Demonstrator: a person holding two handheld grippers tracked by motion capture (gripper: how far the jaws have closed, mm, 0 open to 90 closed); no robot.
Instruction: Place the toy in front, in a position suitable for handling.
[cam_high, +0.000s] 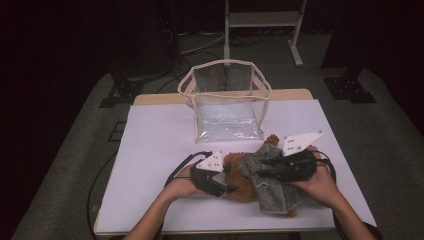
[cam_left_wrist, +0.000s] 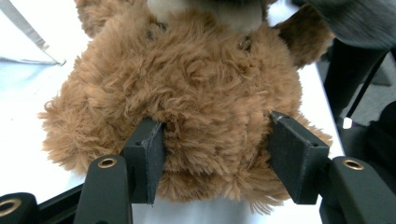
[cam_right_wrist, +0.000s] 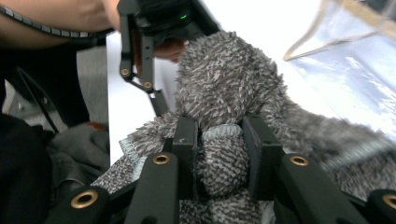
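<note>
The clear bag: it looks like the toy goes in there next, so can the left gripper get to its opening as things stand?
Probably yes: the clear bag stands open-topped with bare table before it, though the left gripper is clamped on the brown plush toy.

White table (cam_high: 160, 150), clear bag (cam_high: 227, 102), brown plush toy (cam_high: 242, 175), grey cloth (cam_high: 272, 192)

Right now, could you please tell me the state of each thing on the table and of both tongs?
Plush bear: lying on the table, partly covered by the cloth.
Grey cloth: draped over the bear, bunched where it is pinched.
Clear bag: upright, top open, nothing visible inside.
Left tongs: shut on the bear's fur.
Right tongs: shut on a fold of cloth.
</note>
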